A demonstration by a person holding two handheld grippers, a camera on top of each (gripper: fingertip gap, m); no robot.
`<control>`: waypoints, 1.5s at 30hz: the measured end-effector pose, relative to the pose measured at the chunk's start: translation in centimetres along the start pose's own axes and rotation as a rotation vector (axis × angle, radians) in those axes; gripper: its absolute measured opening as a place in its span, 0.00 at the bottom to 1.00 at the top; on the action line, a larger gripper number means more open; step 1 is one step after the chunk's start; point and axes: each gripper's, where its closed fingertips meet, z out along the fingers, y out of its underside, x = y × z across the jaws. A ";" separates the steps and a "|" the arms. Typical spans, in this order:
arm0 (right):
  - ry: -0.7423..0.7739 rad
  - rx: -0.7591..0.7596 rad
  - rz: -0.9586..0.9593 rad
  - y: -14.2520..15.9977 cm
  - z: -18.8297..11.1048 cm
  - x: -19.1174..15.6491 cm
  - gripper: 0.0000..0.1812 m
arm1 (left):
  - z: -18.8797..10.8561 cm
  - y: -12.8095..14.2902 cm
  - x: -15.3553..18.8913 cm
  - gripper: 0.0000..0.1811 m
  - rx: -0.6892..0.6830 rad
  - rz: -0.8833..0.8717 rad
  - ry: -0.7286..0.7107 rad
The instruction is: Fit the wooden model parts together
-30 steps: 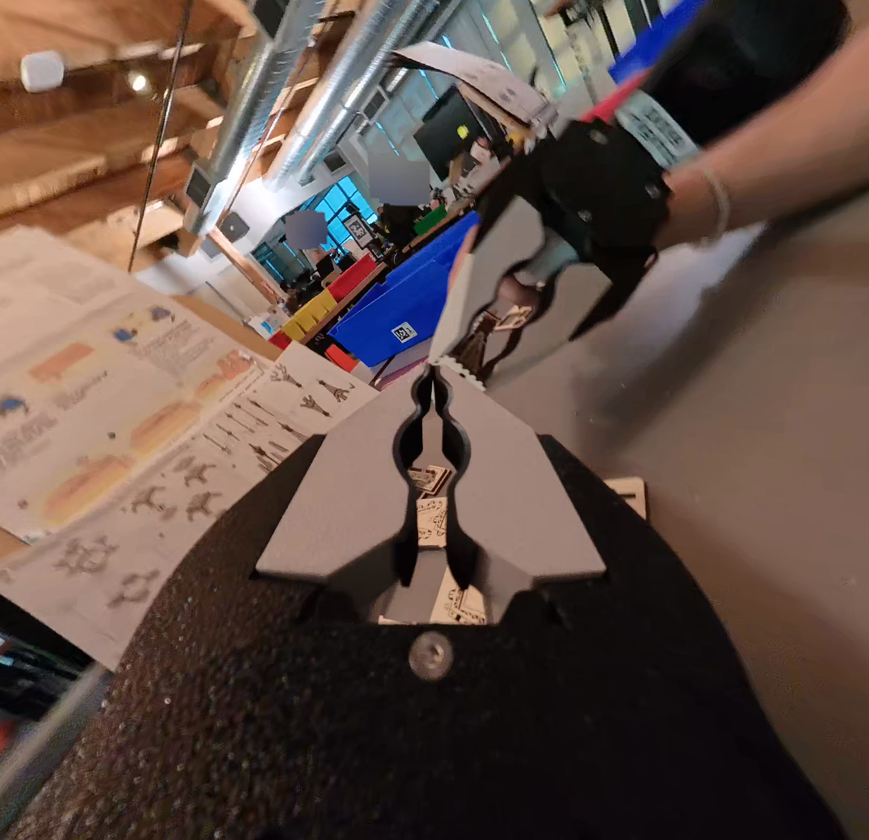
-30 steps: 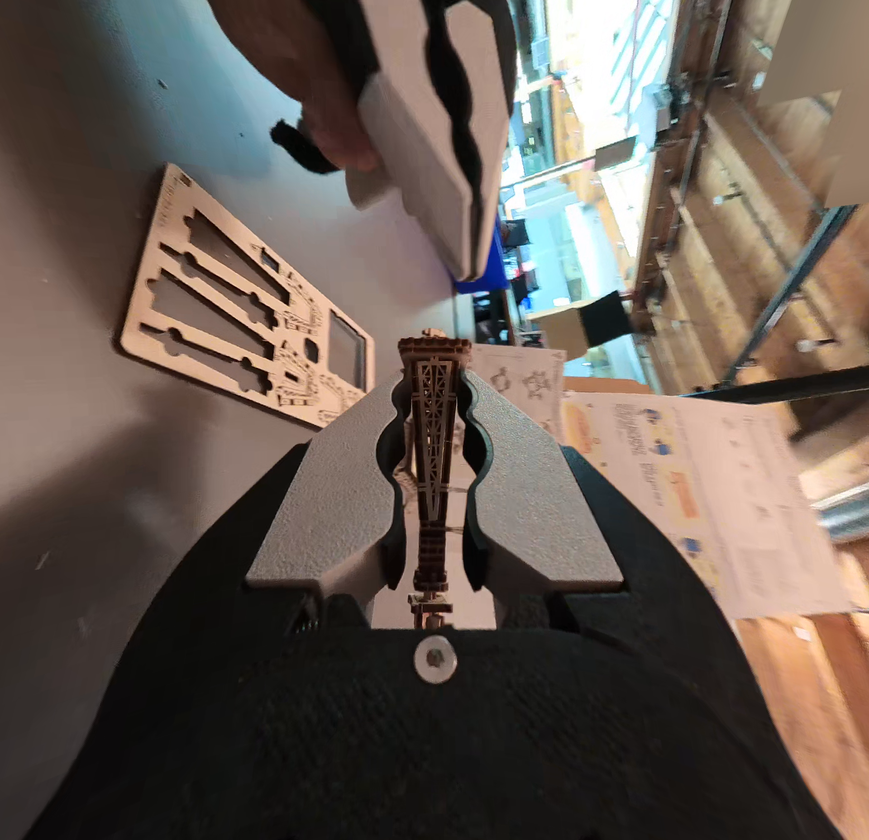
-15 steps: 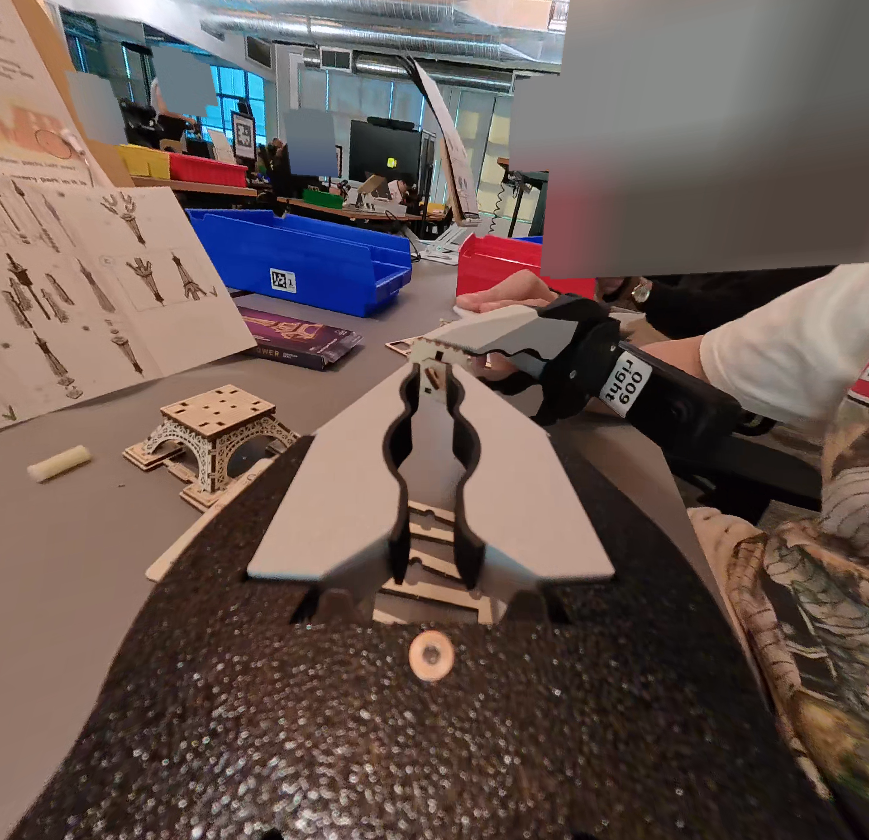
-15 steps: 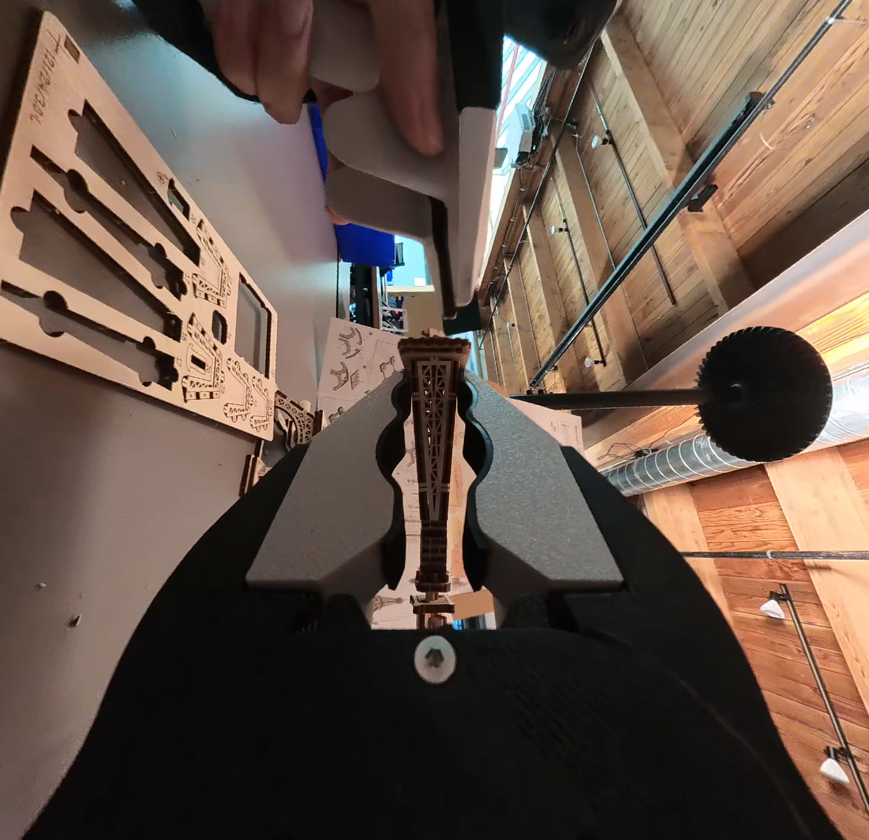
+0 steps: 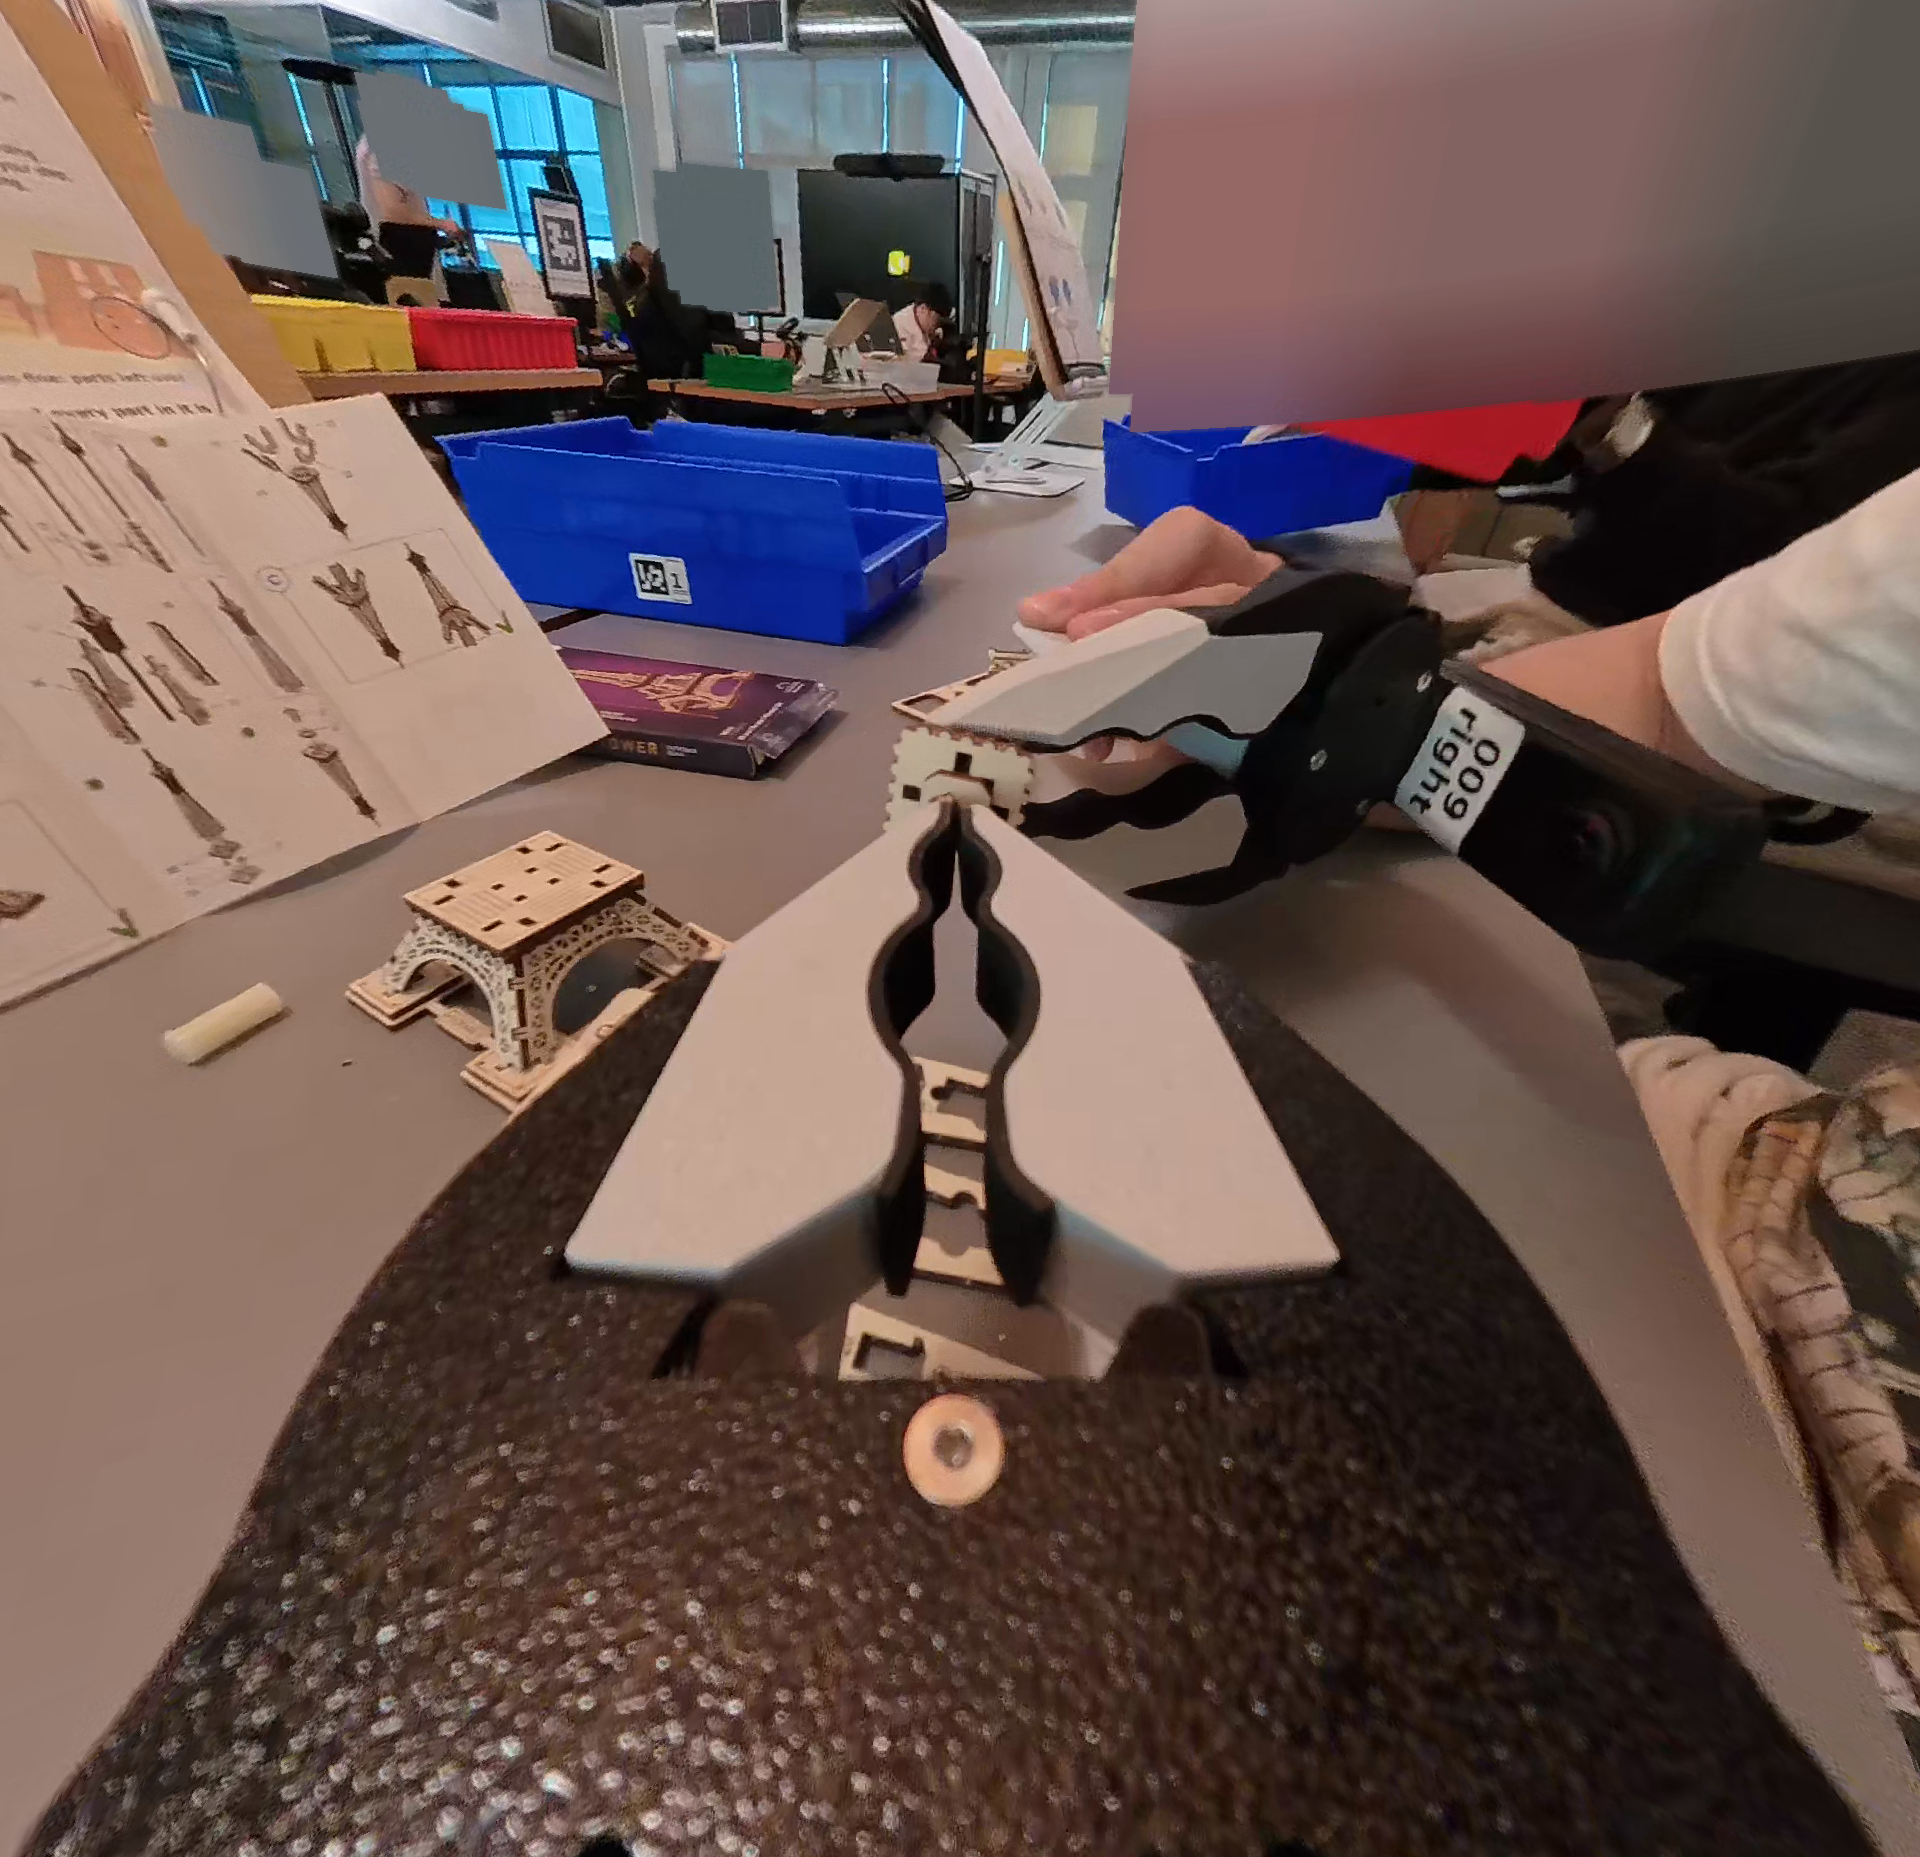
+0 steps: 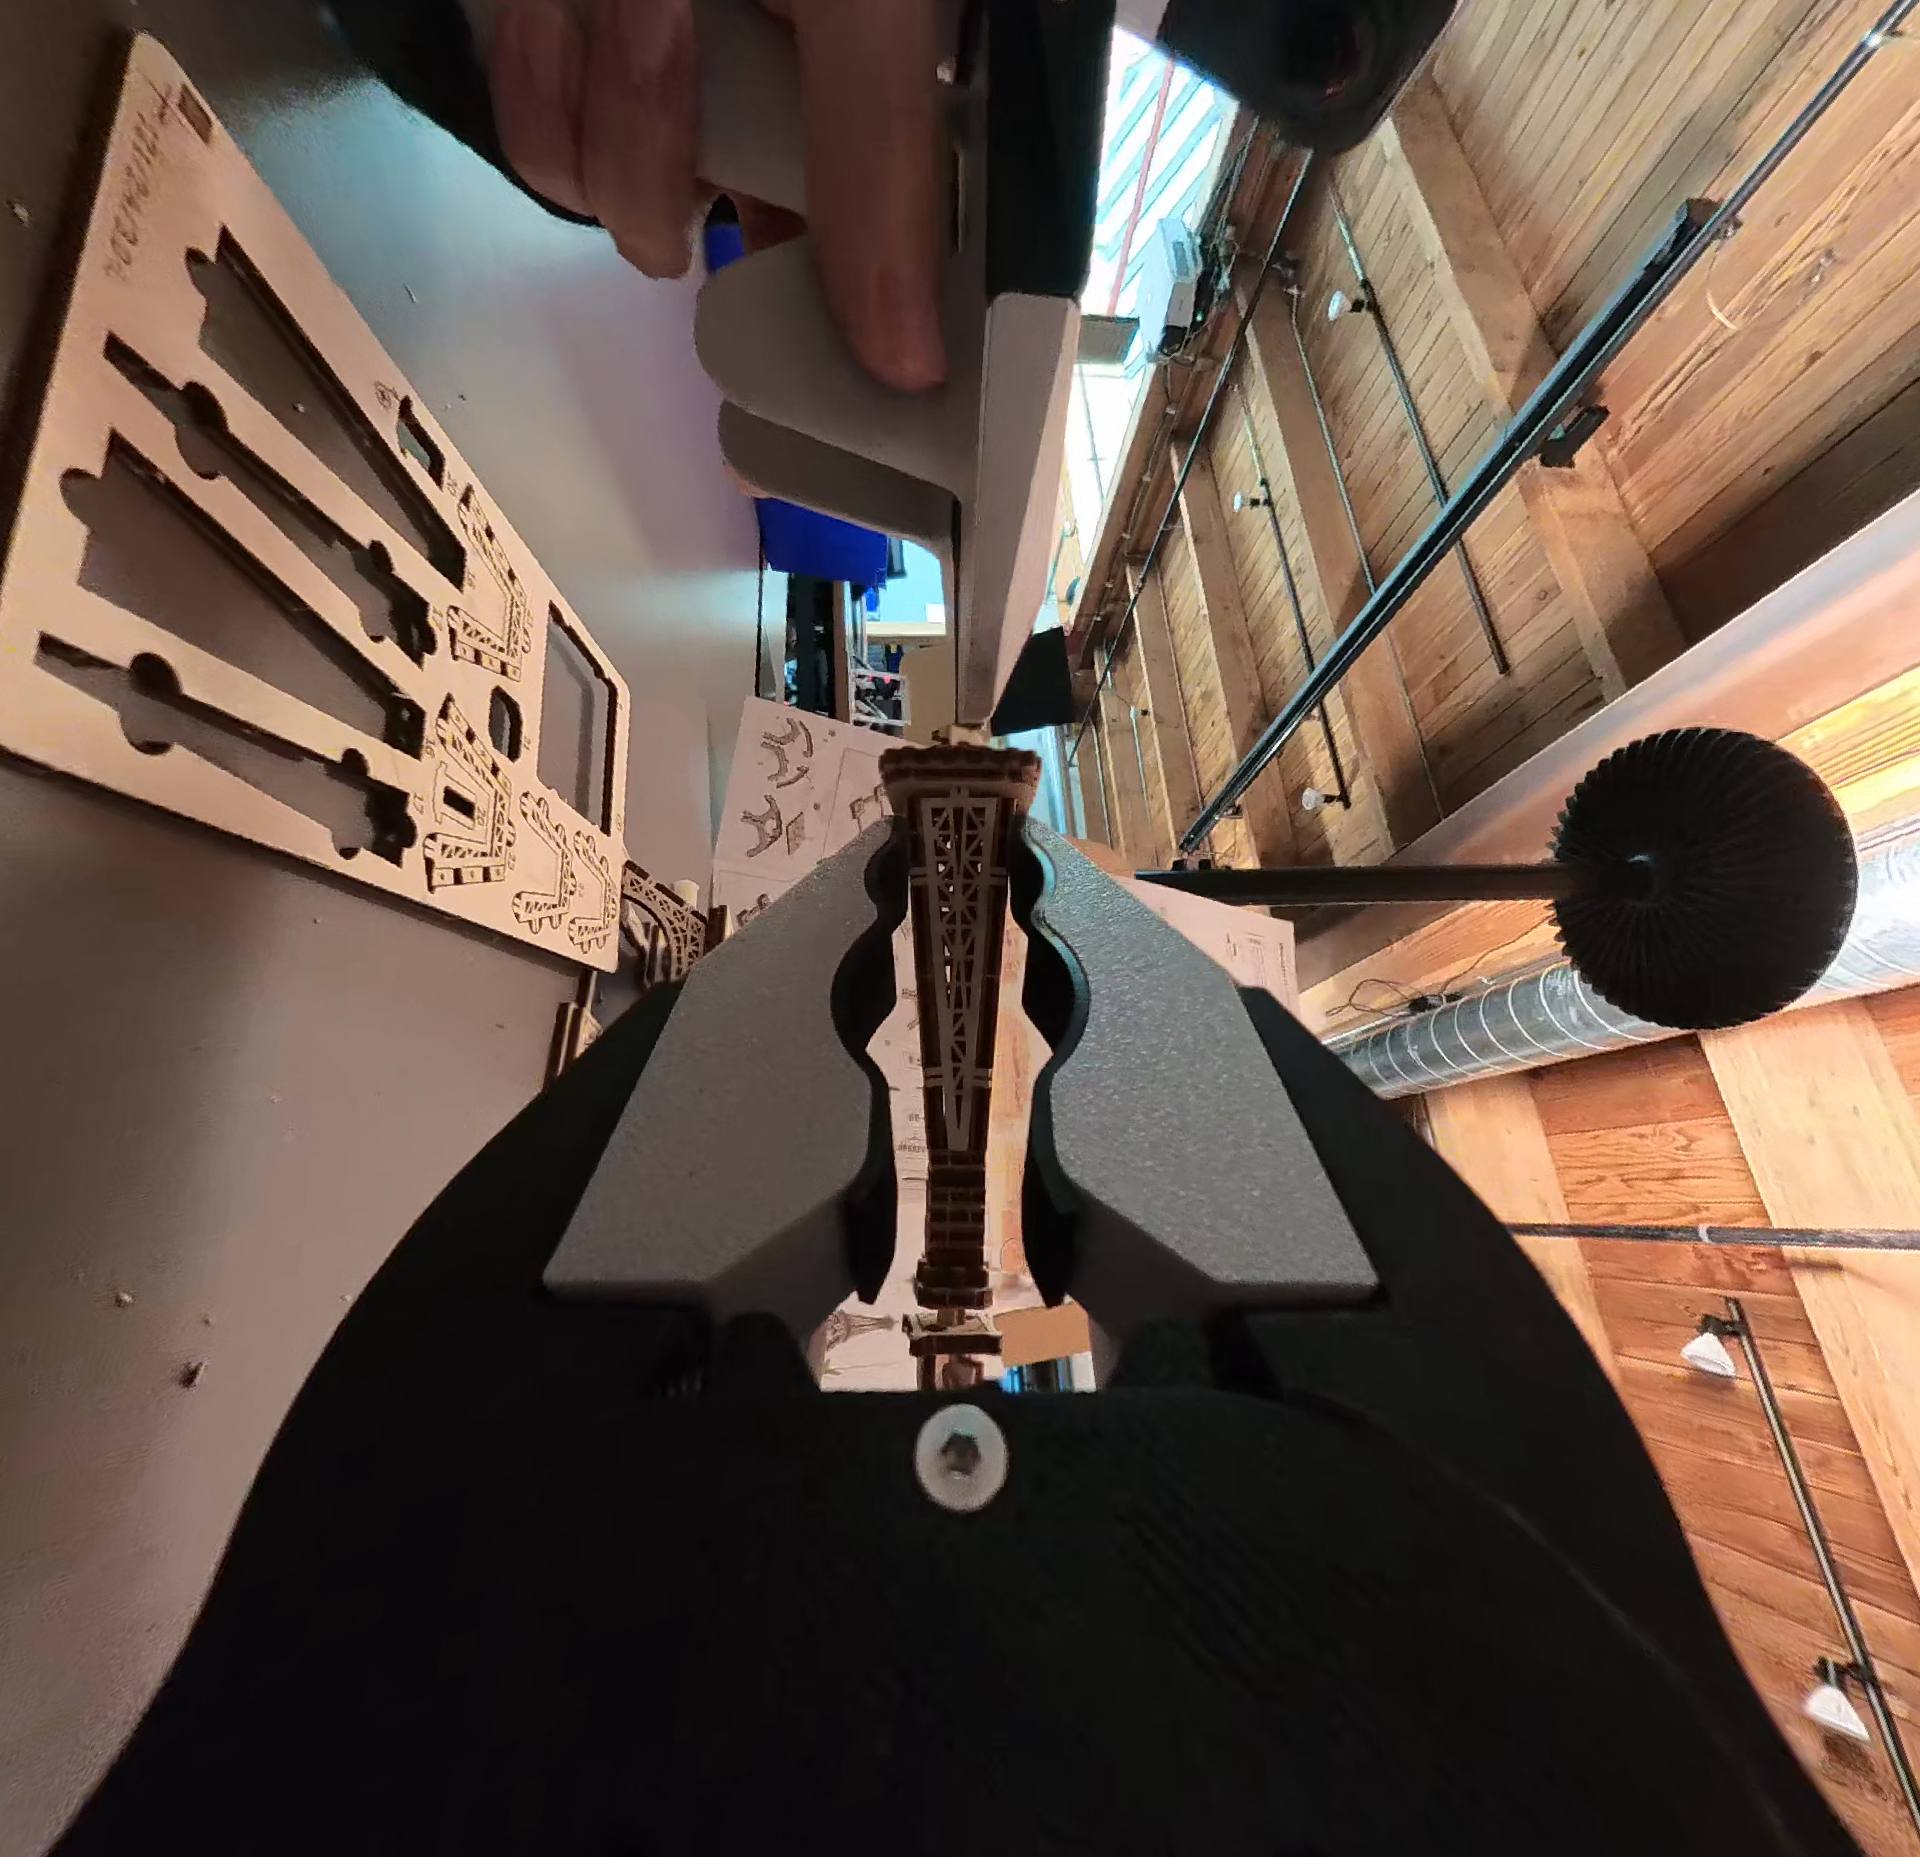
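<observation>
My right gripper (image 6: pixel 958 833) is shut on a slim wooden tower spire (image 6: pixel 958 976), held lengthwise between its fingers. The spire's square toothed end plate (image 5: pixel 961 771) faces my left gripper (image 5: pixel 951 818). The left gripper is shut on a small pale wooden piece (image 6: pixel 956 735) and presses it against the middle of that plate. In the left wrist view the right gripper (image 5: pixel 982 758) lies sideways just beyond my fingertips. The arched wooden tower base (image 5: pixel 520 940) stands on the table to the left, apart from both grippers.
A punched-out wooden parts sheet (image 6: pixel 291 519) lies flat on the grey table (image 5: pixel 208 1236), partly under my left gripper. Instruction sheets (image 5: pixel 208 612) stand at the left. A blue bin (image 5: pixel 707 529), a purple box (image 5: pixel 707 695) and a small pale cylinder (image 5: pixel 223 1007) lie beyond. Only a small space, under 4 cm, lies between the two pairs of fingers.
The left gripper has swung from a tilted pose to level and closed in on the right gripper. Its tips now meet the spire's end plate. The right gripper still holds the spire.
</observation>
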 end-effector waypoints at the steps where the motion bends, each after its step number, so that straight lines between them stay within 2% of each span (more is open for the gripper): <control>1: -0.006 -0.002 0.001 0.2 0.0 0.0 0.09 | -0.1 -0.1 -0.1 0.00 -0.006 0.027 -0.013; 3: -0.015 -0.011 0.024 0.8 0.1 0.0 0.09 | -0.5 -0.3 -0.5 0.00 -0.008 0.095 -0.055; 6: -0.033 0.021 0.067 0.1 0.2 -0.1 0.08 | 0.1 0.4 -0.1 0.00 -0.044 0.101 -0.039; 10: -0.049 0.000 0.073 0.7 0.3 -0.3 0.09 | -0.4 0.1 -0.5 0.00 -0.042 0.157 -0.066; 21: -0.116 0.008 0.173 0.0 0.9 -1.1 0.09 | -0.1 0.3 -0.9 0.00 -0.046 0.149 -0.084; 34: -0.111 0.005 0.344 0.1 1.6 -0.2 0.09 | -0.5 -0.1 -1.5 0.00 -0.033 0.173 -0.112; 37: -0.122 -0.004 0.444 0.8 1.7 -0.1 0.09 | -1.1 -0.9 -2.1 0.00 0.000 0.210 -0.156; 40: -0.145 0.030 0.573 -0.1 2.0 0.2 0.09 | -0.2 -0.3 -1.2 0.00 -0.031 0.222 -0.113; 42: -0.164 0.062 0.727 -0.1 2.1 1.1 0.09 | -0.6 -1.9 -1.0 0.00 0.014 0.228 -0.105; 45: -0.221 0.140 1.063 0.3 1.9 2.3 0.09 | -0.8 -5.5 -0.8 0.00 0.076 0.214 -0.062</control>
